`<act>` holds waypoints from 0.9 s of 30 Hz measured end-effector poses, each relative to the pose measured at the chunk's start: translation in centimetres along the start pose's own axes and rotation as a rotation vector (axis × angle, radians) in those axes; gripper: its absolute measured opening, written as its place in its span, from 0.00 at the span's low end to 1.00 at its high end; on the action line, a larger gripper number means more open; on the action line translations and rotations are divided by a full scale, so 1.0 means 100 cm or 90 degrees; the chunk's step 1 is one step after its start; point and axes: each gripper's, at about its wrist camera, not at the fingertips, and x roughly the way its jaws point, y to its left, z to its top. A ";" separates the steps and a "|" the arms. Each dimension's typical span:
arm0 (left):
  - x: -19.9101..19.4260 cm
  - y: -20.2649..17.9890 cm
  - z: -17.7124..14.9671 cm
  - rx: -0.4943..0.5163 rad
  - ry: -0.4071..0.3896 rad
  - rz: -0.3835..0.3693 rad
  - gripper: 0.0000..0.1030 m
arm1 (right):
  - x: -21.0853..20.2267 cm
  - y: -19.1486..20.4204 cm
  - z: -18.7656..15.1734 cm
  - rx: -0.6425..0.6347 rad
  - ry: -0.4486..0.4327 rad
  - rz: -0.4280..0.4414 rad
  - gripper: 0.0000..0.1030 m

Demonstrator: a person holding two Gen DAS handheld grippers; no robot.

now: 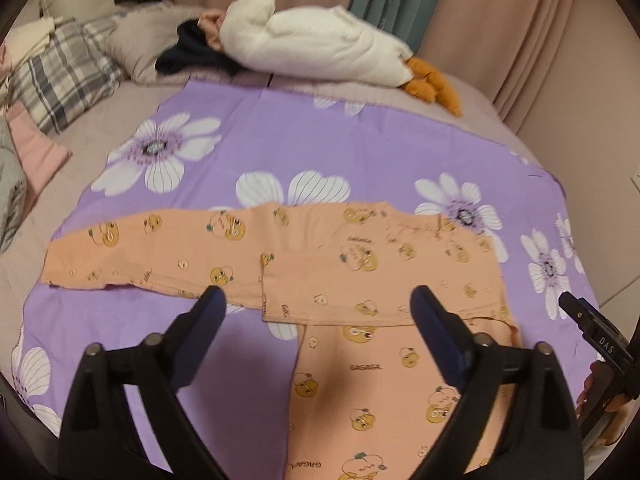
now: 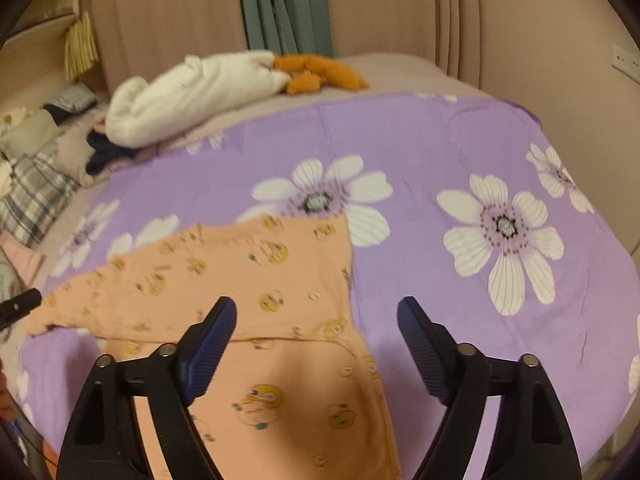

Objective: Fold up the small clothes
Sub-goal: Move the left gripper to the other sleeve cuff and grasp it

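A peach cotton baby garment printed with yellow cartoon faces (image 1: 360, 280) lies flat on the purple flowered sheet (image 1: 280, 152), one sleeve folded across. Above it, left gripper (image 1: 318, 304) and right gripper (image 2: 316, 312) hover spread wide, empty, apparently between folds.

Garment (image 1: 380, 264) flat on sheet (image 1: 280, 152), under and ahead of left claw (image 1: 318, 304); sleeve out to its left. Right claw (image 2: 316, 312): garment below its left finger, bare sheet under the right. Plush (image 1: 320, 48), pillows (image 1: 64, 76) beyond.
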 end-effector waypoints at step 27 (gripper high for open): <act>-0.019 0.130 -0.033 -0.273 -0.025 0.122 0.96 | -0.039 0.024 -0.026 0.020 -0.048 -0.009 0.99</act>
